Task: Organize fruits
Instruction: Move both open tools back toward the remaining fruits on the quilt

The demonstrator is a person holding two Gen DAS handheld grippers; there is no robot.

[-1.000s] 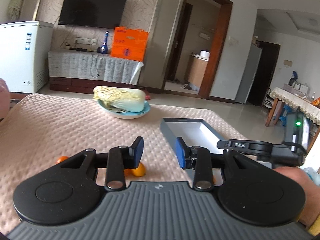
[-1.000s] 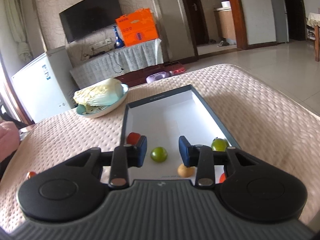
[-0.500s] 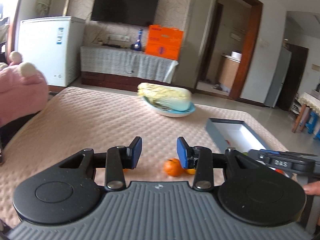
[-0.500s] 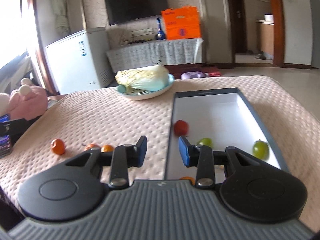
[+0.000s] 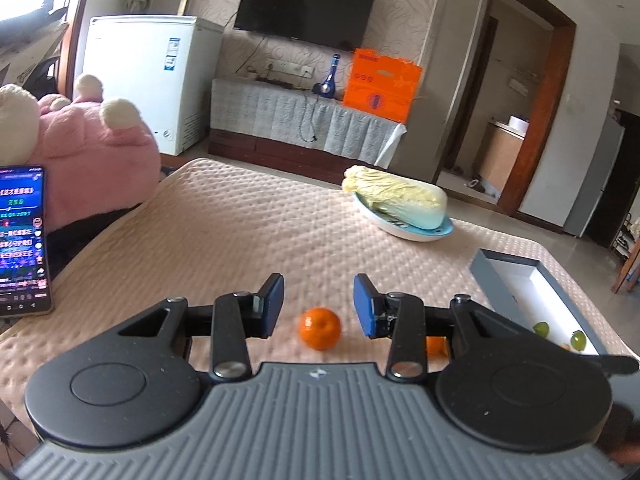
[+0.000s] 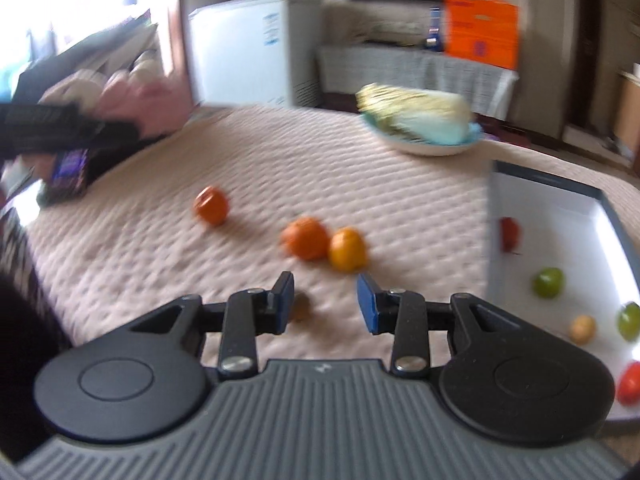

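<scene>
Left wrist view shows the left hand-held gripper (image 5: 319,306) with its blue pads apart and clamped on nothing; a small orange (image 5: 320,328) lies on the quilted bench (image 5: 240,236) in line with the gap, just beyond the pads and touching neither. At 2 o'clock sits the open box (image 5: 486,276) with green fruits inside, and at 1 o'clock a cabbage (image 5: 396,196) rests on a plate (image 5: 416,234). A lit phone (image 5: 22,240) stands at 9 o'clock. Right wrist view, blurred, shows the right hand-held gripper (image 6: 326,302) likewise apart and empty; three orange fruits (image 6: 306,238) lie loose on the bench at 12 and 11 o'clock, well apart from the pads.
</scene>
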